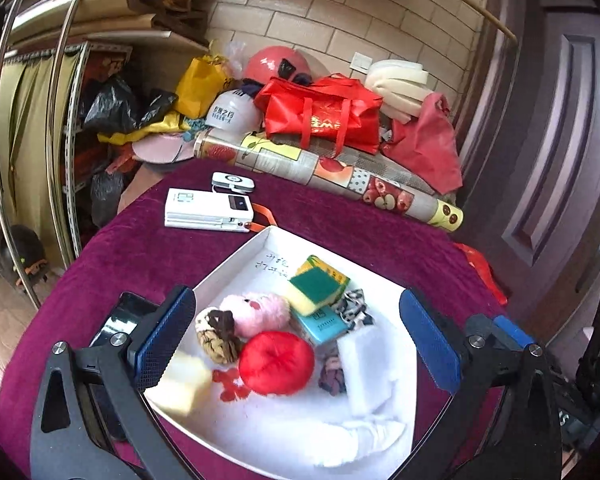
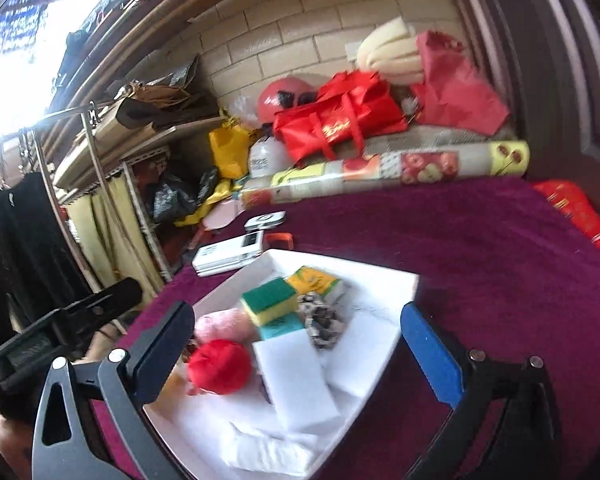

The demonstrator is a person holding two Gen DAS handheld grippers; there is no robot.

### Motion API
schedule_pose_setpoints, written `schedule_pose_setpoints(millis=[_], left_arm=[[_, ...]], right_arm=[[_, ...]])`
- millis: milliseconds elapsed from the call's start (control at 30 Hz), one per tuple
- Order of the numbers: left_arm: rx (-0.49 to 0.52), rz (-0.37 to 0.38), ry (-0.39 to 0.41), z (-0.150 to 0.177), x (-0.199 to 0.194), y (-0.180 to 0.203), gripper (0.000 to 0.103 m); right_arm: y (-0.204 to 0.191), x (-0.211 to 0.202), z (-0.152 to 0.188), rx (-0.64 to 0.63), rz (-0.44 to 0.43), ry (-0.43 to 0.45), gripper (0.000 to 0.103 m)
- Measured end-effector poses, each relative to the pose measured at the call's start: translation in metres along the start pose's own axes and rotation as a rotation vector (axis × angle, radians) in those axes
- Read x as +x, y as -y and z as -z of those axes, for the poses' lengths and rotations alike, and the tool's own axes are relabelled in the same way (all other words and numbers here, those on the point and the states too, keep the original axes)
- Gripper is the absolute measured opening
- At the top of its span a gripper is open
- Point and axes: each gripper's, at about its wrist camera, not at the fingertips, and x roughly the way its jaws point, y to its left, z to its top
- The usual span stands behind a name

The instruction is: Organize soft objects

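Observation:
A white tray (image 1: 244, 254) lies on the purple cloth and holds several soft items: a red round cushion (image 1: 276, 362), a pink plush (image 1: 256, 312), a green and yellow sponge (image 1: 314, 290), a white foam block (image 1: 366, 368), a pale yellow sponge (image 1: 186, 386) and a white cloth (image 1: 364, 436). My left gripper (image 1: 298, 342) hangs open over the tray with nothing between its fingers. My right gripper (image 2: 296, 354) is also open above the tray (image 2: 384, 278), over the red cushion (image 2: 220, 366) and white foam block (image 2: 292, 380), gripping nothing.
A white power bank (image 1: 208, 210) and a small white device (image 1: 233, 182) lie on the cloth beyond the tray. A patterned roll (image 1: 328, 172), a red bag (image 1: 324, 114) and helmets pile at the back. A metal rack (image 1: 60, 120) stands left; a dark door (image 1: 548, 120) stands right.

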Motion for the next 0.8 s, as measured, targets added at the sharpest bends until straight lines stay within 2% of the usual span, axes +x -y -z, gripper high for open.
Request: schedule_pose_setpoints(millis=[67,233,333,400,467,600,700,800], left_arm=[[0.026,-0.005,0.008,0.003,-0.008,0.005,0.103],[0.16,-0.123,0.046,0.011,-0.03,0.026,0.103],[0.119,-0.151,0.028,0.015,-0.044,0.025,0.103],[0.078,-0.126,0.032,0.016,-0.054,0.021,0.103],[0.076,-0.074,0.046,0.016,-0.067,0.021,0.103],[0.137,-0.15,0.114,0.017,-0.096,0.032,0.103],[0.155,-0.108,0.129,0.021,-0.111,0.038,0.103],[0.203,-0.121,0.155,0.024,-0.121,0.049,0.103]], right_arm=[[0.004,-0.01,0.001,-0.008,0.053,0.021,0.103],[0.021,-0.031,0.003,0.017,0.181,0.041,0.103],[0.03,-0.047,0.002,0.005,0.243,0.065,0.103],[0.036,-0.061,0.001,0.003,0.274,0.099,0.103],[0.042,-0.075,-0.002,0.008,0.282,0.129,0.103],[0.054,-0.108,-0.004,0.037,0.277,0.204,0.103],[0.059,-0.133,0.002,0.064,0.281,0.283,0.103],[0.059,-0.146,0.002,0.056,0.29,0.309,0.103]])
